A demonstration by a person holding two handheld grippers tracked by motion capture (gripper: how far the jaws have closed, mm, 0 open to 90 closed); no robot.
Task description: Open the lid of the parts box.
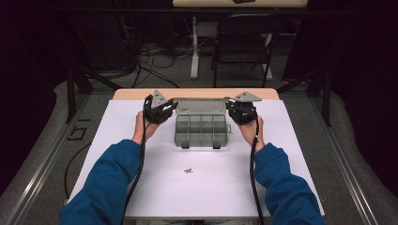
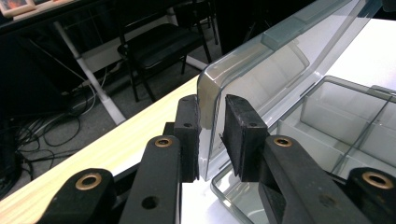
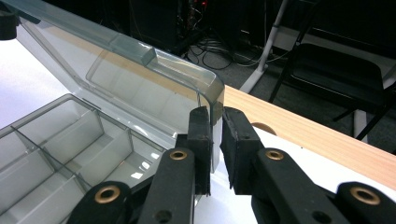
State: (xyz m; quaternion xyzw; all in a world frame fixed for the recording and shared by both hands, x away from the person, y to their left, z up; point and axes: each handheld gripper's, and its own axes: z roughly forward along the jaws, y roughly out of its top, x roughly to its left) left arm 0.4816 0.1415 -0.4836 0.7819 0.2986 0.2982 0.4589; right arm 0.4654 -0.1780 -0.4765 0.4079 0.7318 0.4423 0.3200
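In the high view, a clear plastic box [image 1: 201, 130] with small compartments is seen in the middle of the white sheet [image 1: 141, 187] that covers the table [image 1: 136, 93], and its lid [image 1: 199, 106] is raised at the far side. The left claw [image 1: 165, 109] is placed at the left corner of the lid and the right claw [image 1: 236, 111] at the right corner, each held by a hand in a blue sleeve. A small dark piece [image 1: 188, 170] lies on the sheet near the person, well apart from the box. In the left gripper view, the left claw [image 2: 212, 133] is clenched on the side wall of the lid [image 2: 261, 74]: the outer pad is pressed on the wall, and the inner pad seems to touch it from inside, though a thin gap cannot be excluded. The empty compartments of the box [image 2: 336, 121] are seen just beside it. In the right gripper view, the right claw [image 3: 215, 144] is closed on the other corner of the lid [image 3: 140, 79], with the thin wall caught between the pads above the box [image 3: 60, 135]. From here, the grip may slip, because the plastic is smooth and thin and only an edge is held. If one hand is moved faster than the other, the lid could be twisted and its hinge strained, or the light box could be dragged over the sheet.
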